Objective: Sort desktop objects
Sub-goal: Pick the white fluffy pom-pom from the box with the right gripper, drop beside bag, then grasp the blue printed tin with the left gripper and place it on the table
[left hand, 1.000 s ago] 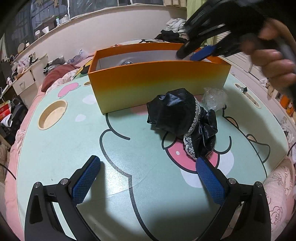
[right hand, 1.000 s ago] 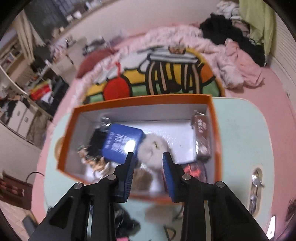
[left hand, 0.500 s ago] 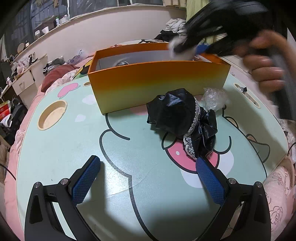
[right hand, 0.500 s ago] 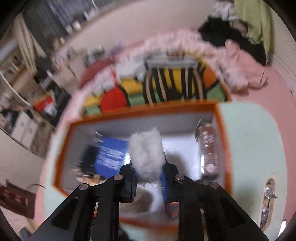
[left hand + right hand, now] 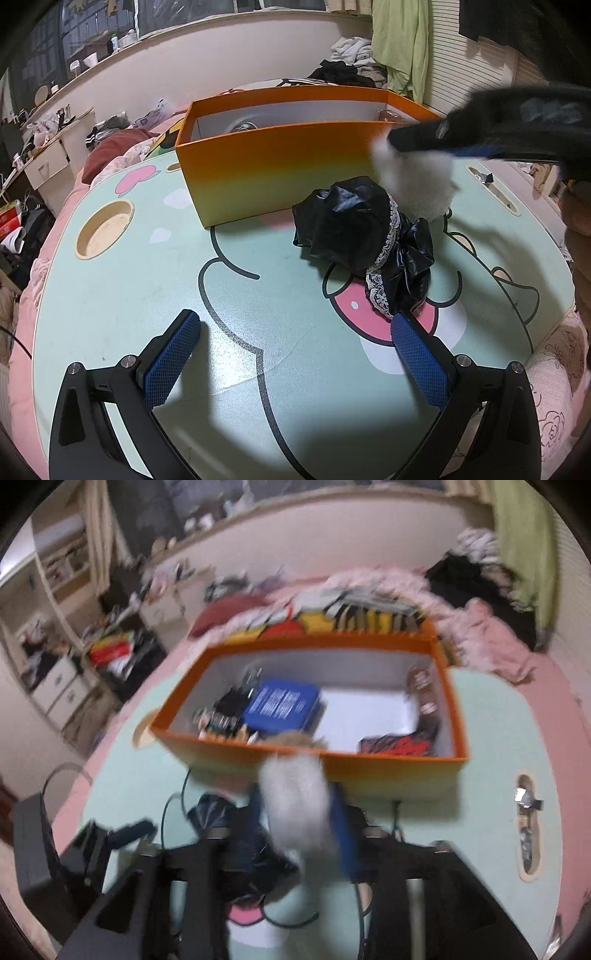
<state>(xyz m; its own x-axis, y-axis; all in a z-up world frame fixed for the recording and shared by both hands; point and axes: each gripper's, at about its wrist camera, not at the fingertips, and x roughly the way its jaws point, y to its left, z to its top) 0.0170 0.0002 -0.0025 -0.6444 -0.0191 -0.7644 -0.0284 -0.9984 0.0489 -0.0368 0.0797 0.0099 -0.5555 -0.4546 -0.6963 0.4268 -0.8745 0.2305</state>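
Only right wrist view shows orange box (image 5: 369,771) contents: blue case (image 5: 280,707).

Glossy black cloth bundle (image 5: 364,236) with lace trim; fluffy white pom-pom (image 5: 295,805); matt cardboard box (image 5: 280,173).

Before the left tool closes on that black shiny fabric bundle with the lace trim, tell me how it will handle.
The black fabric bundle looks crumpled and soft, so it will probably sag and change shape when lifted. Its glossy surface suggests it may slip between the pads. It lies flat on the table, so it is unlikely to roll.
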